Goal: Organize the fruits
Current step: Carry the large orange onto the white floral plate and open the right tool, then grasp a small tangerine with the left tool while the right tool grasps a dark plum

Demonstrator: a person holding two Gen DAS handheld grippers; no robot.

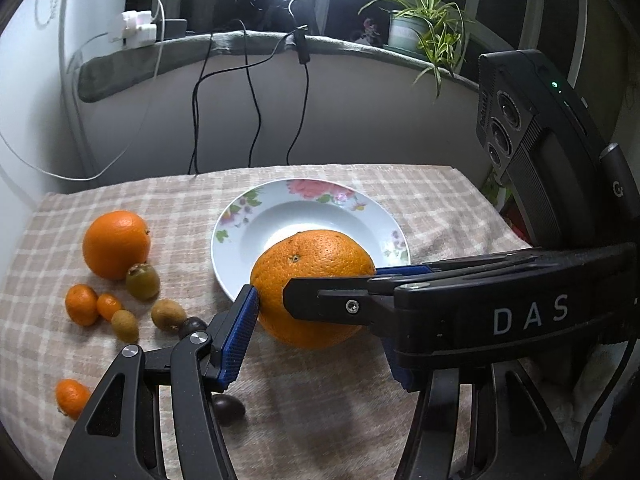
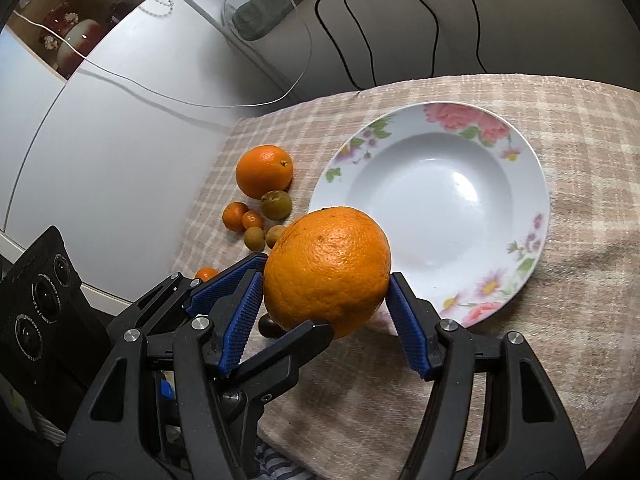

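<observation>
Orange (image 2: 328, 270) between both grippers' blue pads, beside plate (image 2: 532, 184)

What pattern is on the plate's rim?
Pink and purple flowers with green leaves on the white plate; clearest in the right wrist view.

You can read "DAS" in pale capitals on the right gripper (image 1: 320, 280) body crossing your left wrist view (small print around the camera lenses (image 2: 40, 300) stays illegible).
</observation>
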